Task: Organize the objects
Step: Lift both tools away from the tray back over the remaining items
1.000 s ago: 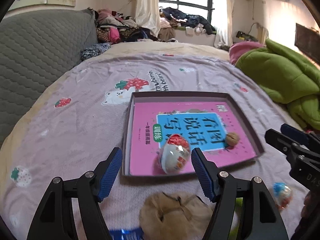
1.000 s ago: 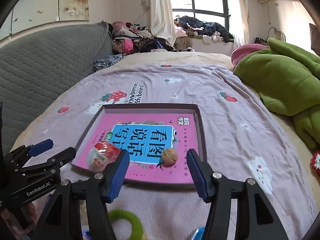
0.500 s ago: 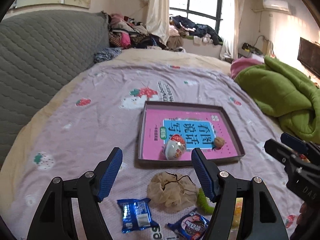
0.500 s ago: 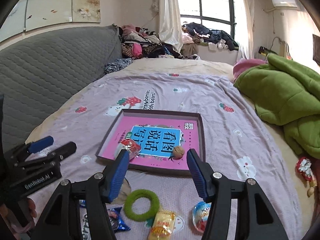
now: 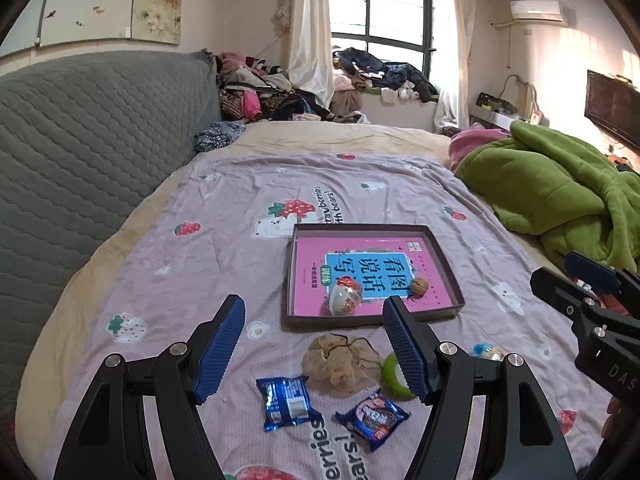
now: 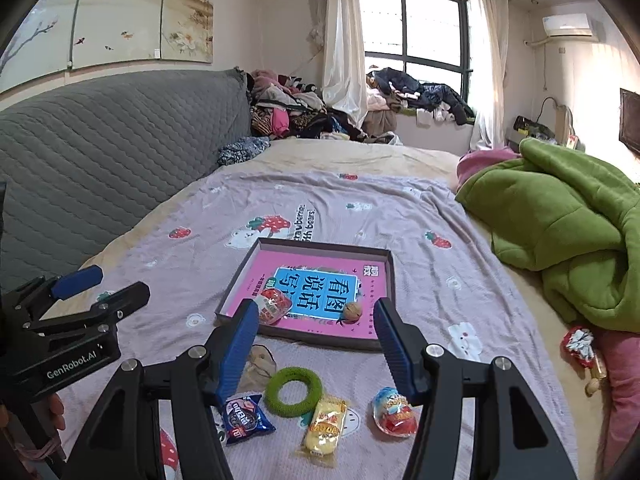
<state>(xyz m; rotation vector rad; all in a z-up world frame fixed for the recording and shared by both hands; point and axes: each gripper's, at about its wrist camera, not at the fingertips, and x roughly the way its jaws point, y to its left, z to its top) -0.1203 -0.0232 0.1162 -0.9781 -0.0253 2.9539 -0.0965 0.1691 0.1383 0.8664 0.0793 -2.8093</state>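
Shallow dark box lid (image 5: 440, 256) flat on bed (image 5: 224, 264), holds pink booklet (image 5: 320, 268), red-white capsule egg (image 5: 345, 300) at near edge, walnut (image 5: 419, 286) just right of it, apart. Egg's long axis tilted, red end toward far-right. Outside box, on bed near its front edge: tan drawstring pouch (image 5: 340, 364), green ring (image 6: 294, 390), blue snack packet (image 5: 285, 402), second blue packet (image 5: 372, 418), yellow packet (image 6: 323, 424), another capsule egg (image 6: 394, 412). Left hand-held gripper (image 5: 314, 350) spread, empty, above loose items. Right hand-held gripper (image 6: 316, 350) spread, empty.
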